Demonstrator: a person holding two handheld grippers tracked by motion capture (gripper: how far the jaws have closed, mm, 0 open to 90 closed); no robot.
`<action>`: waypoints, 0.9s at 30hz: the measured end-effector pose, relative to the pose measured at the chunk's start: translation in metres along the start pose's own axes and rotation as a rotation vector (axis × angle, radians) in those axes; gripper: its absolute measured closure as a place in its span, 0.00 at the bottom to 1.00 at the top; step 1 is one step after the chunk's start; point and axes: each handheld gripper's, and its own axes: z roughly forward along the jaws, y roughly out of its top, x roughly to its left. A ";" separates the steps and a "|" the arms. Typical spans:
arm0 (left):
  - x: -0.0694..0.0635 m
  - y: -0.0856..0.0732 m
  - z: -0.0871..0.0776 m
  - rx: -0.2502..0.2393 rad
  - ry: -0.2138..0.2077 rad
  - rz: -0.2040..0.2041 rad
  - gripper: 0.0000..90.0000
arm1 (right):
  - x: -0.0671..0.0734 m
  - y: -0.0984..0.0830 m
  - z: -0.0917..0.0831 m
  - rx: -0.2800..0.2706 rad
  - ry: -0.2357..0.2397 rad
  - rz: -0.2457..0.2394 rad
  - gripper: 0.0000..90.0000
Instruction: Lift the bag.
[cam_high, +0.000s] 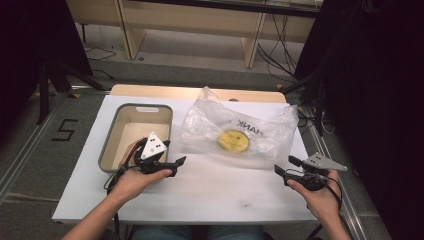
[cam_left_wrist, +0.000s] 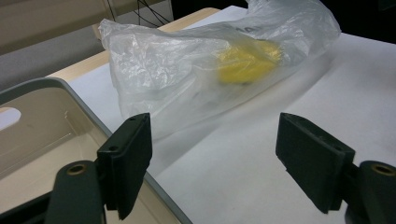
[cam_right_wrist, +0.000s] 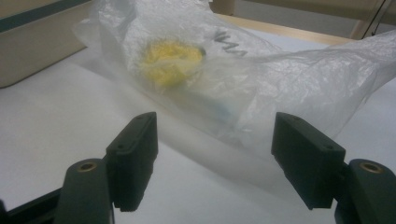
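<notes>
A: Start with the left tongs (cam_high: 172, 165). How do they stand?

B: Wide apart, with nothing between the jaws. They hover over the near right corner of the grey bin (cam_high: 111, 134), pointing right across the worktop (cam_high: 215, 190). In the left gripper view (cam_left_wrist: 212, 154) bare white worktop shows between the two jaws, and the bin's rim (cam_left_wrist: 100, 123) runs under the left one.

A: And the right tongs (cam_high: 286, 167)?

B: Also spread wide and holding nothing. They sit near the right edge of the worktop, jaws pointing left and a little away from the person. In the right gripper view (cam_right_wrist: 215, 158) the gap between the jaws frames the worktop and the near skirt of the plastic bag (cam_right_wrist: 261, 88).

A: Where is the bag relative to both?

B: The clear plastic bag (cam_high: 240, 127) lies flat on the worktop, beyond and between the two tongs, just right of the bin. Neither pair touches it. The left tongs are near its front left edge; the right tongs are near its front right corner.

A: Anything inside?

B: A round yellow object (cam_high: 233, 140), blurred through the film, sits around the middle of the bag. It shows ahead of the left tongs (cam_left_wrist: 247, 58) and ahead, slightly left, of the right tongs (cam_right_wrist: 170, 60). Dark lettering (cam_high: 248, 129) is printed on the bag just beyond it.
</notes>
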 end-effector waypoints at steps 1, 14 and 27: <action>0.000 -0.001 0.000 0.000 0.000 -0.001 0.30 | 0.000 -0.001 -0.001 0.004 0.002 0.005 0.36; 0.000 -0.011 -0.004 0.013 -0.010 0.012 0.29 | -0.001 -0.011 -0.006 0.016 0.015 0.010 0.36; 0.000 -0.019 -0.007 0.017 -0.001 0.018 0.28 | 0.002 -0.016 -0.004 0.032 0.029 0.013 0.36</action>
